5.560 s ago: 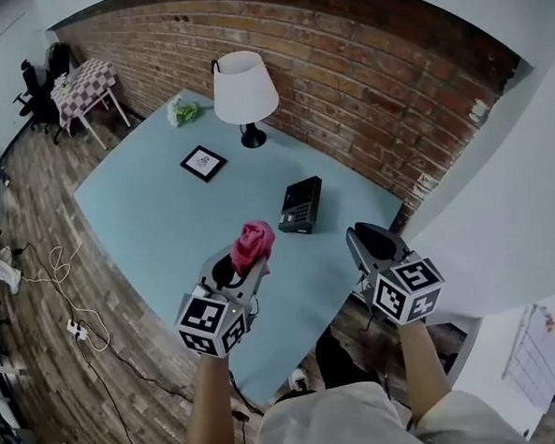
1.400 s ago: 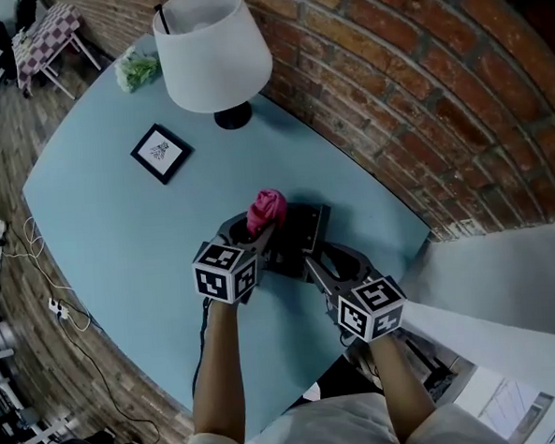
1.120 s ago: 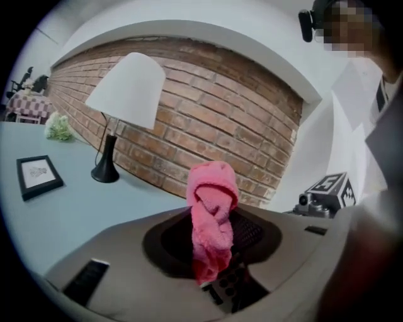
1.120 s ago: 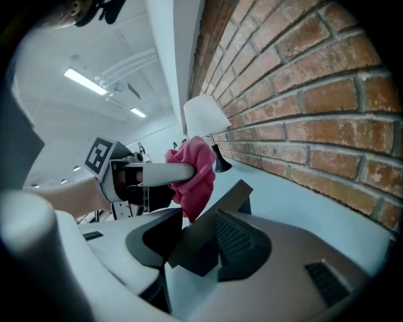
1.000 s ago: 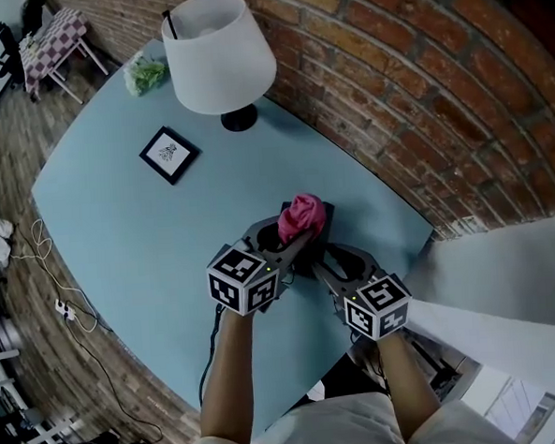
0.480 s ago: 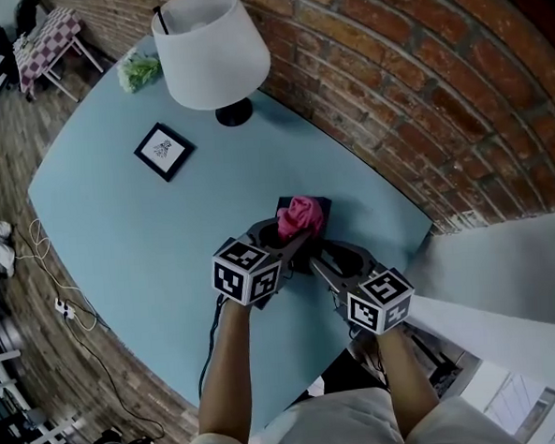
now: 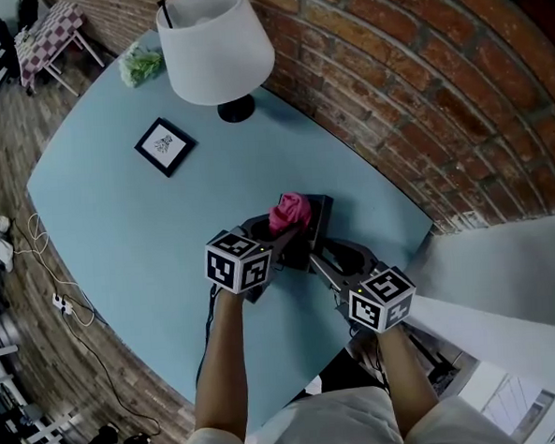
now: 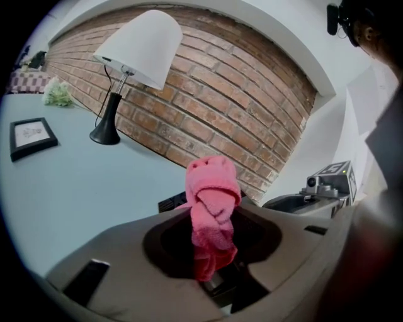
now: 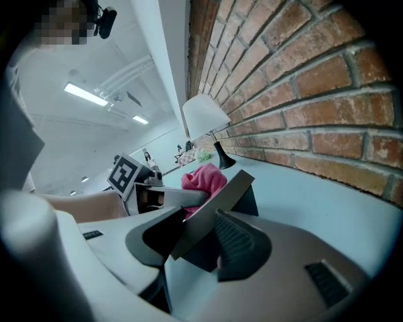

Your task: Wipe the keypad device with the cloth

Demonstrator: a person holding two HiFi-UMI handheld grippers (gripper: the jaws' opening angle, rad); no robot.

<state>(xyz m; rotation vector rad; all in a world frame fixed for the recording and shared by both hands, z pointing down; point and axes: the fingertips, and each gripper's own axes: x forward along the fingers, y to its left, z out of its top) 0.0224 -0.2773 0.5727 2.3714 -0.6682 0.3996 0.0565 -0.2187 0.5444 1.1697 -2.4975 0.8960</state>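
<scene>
A black keypad device (image 7: 316, 212) sits on the blue table (image 7: 118, 226) near the brick wall. My left gripper (image 7: 283, 227) is shut on a bunched pink cloth (image 7: 289, 211), and the cloth rests on top of the device. In the left gripper view the cloth (image 8: 211, 195) stands up between the jaws of the left gripper (image 8: 213, 220), hiding most of the device (image 8: 171, 202). My right gripper (image 7: 312, 256) comes in from the near right. In the right gripper view this gripper (image 9: 201, 236) is shut on the near edge of the slanted device (image 9: 217, 198), with the cloth (image 9: 203, 179) behind it.
A white-shaded lamp (image 7: 215, 47) stands at the back of the table. A small black picture frame (image 7: 163, 146) lies left of it, and a green-and-white bundle (image 7: 141, 63) sits at the far corner. The brick wall (image 7: 420, 95) runs close behind the device.
Both grippers came from the table's near edge to the device. Over the last second the left gripper slid the cloth back and forth over it, lately a little leftward. The right gripper stayed put.
</scene>
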